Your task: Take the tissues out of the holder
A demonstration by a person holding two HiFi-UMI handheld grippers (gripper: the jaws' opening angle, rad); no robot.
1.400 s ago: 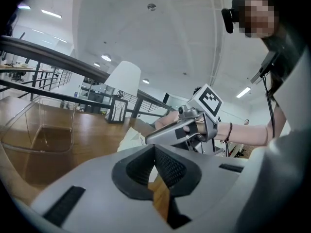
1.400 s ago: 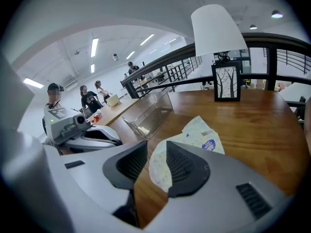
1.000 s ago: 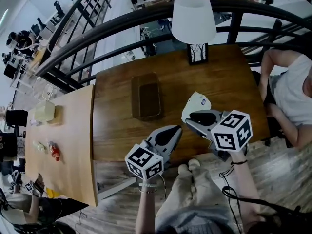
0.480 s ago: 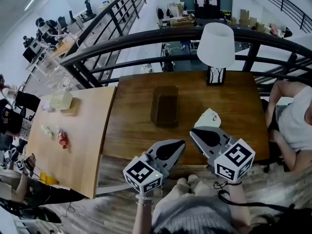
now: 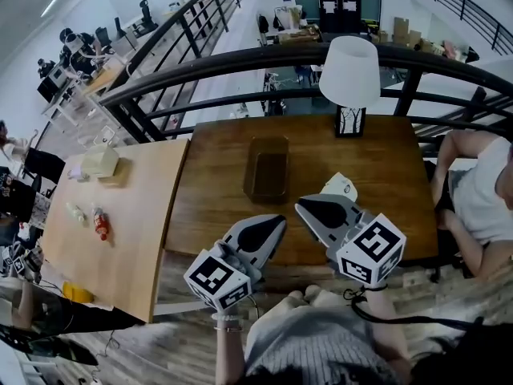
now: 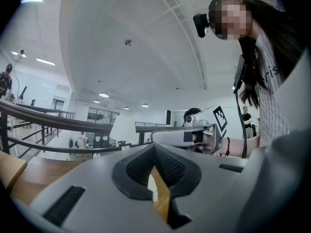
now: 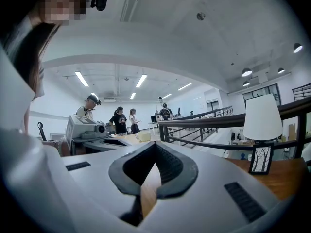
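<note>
Holder: brown rectangular tray with rounded corners and a dark hollow; mid-table, ahead of both grippers.
Tissues: white rounded pack, outside the holder, lying on the table to its right, just beyond the right gripper.
Table: dark, glossy wood grain.
Left gripper: smooth grey shell; ribbed black pads meet at the tip, nothing between.
Right gripper: same build; pads pressed together, empty.
Lamp: white tapered shade, at the far edge.

Bright ceiling lights give even light; fisheye edges darken.
</note>
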